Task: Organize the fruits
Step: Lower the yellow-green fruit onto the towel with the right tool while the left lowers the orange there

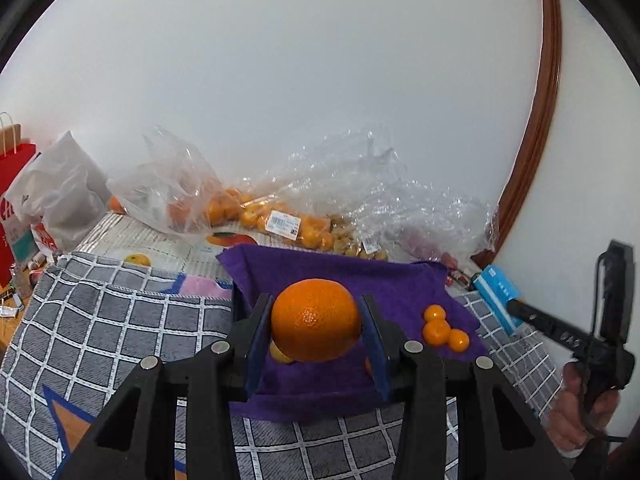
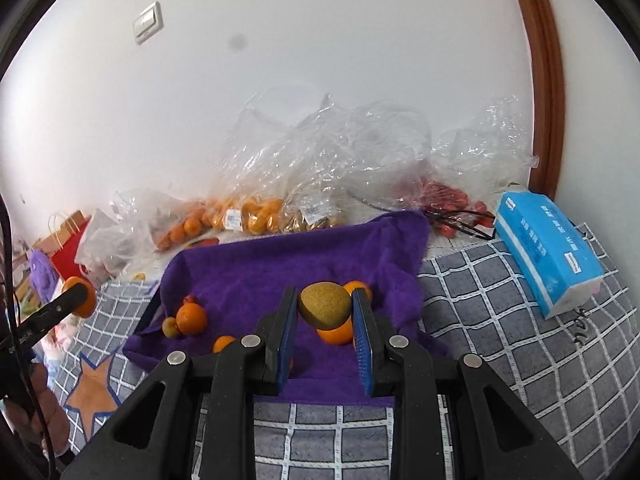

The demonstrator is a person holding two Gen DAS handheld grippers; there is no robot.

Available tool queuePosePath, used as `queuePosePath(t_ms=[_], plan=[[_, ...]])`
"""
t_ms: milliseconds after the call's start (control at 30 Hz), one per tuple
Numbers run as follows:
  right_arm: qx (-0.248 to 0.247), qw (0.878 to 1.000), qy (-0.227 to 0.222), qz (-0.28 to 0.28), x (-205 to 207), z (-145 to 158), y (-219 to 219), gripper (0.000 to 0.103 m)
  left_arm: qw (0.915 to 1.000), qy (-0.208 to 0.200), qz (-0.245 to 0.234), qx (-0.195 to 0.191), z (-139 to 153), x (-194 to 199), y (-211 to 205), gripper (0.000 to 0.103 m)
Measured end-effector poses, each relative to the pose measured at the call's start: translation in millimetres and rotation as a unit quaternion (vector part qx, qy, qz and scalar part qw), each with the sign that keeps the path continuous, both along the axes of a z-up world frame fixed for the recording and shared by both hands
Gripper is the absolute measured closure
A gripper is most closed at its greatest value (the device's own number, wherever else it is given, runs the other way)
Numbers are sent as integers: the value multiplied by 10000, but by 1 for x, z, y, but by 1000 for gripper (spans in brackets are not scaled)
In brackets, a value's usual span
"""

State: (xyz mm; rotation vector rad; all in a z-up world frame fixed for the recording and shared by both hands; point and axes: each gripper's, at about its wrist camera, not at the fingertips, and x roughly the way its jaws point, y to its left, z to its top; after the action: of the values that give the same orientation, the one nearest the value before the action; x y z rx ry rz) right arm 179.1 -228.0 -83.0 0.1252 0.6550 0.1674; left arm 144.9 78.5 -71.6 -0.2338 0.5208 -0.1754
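Left hand-held gripper (image 1: pixel 316 322) clamps a large orange (image 1: pixel 315 320) at its widest girth above the purple towel (image 1: pixel 340 276); the fruit looks firm, fairly heavy and smooth-skinned, best held across its middle. Right hand-held gripper (image 2: pixel 325 308) pinches a rough brown-green fruit (image 2: pixel 325 305), probably lighter. Only the right view shows the blue tissue pack (image 2: pixel 548 248) in full.

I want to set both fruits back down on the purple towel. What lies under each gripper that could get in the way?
Under the orange in the left gripper, a small yellow fruit. Under the kiwi in the right gripper, two small oranges. The rest of the purple towel looks bare.
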Motion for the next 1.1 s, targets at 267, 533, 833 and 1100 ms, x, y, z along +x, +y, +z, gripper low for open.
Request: queuePosePath(t_ms=[267,533,833,1100], plan=[[50,9999,113,-58,-1,7,-23,76,9990,361,33,-264,-4,14,8,62],[145,9996,161,-158,4,-6,-27,76,9988,483,-27,86,13,21,7,62],[61,9994,319,-87,18,-29,-8,76,9985,513,-191,-22,-9,31,-4,62],[188,9989,414,-132,33,-53,-2,76,9973,704,-172,-98,-37,52,-6,62]])
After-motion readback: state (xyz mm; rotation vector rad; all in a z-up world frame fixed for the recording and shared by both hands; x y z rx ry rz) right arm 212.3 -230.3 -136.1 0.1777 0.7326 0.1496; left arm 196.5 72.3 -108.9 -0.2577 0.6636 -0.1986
